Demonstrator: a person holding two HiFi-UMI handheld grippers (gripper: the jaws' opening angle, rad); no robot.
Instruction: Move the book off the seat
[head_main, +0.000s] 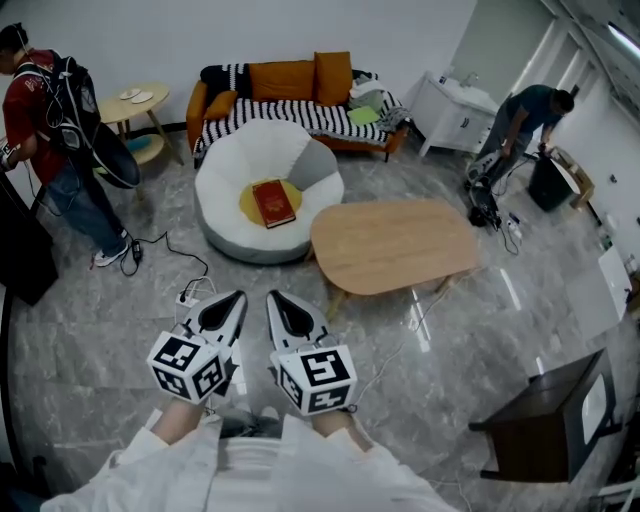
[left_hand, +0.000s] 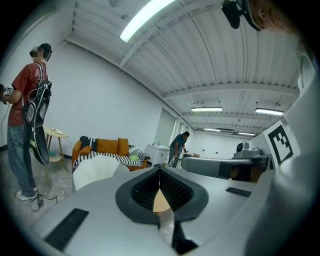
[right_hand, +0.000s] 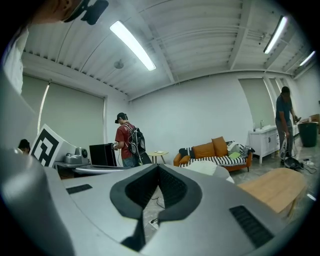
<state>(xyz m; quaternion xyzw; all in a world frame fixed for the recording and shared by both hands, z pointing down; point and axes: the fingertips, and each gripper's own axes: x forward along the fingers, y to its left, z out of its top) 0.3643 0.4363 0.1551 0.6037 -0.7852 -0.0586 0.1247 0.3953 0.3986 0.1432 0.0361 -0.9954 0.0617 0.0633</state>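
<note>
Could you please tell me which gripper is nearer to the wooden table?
Right. The wooden table lies ahead and to the right of both; the right gripper is on the table's side, the left gripper beside it, farther off.

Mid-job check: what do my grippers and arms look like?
The left gripper and right gripper are light grey shells with black ribbed padding lining the jaws. Each carries a white cube printed with black square markers. White long sleeves cover both arms.
</note>
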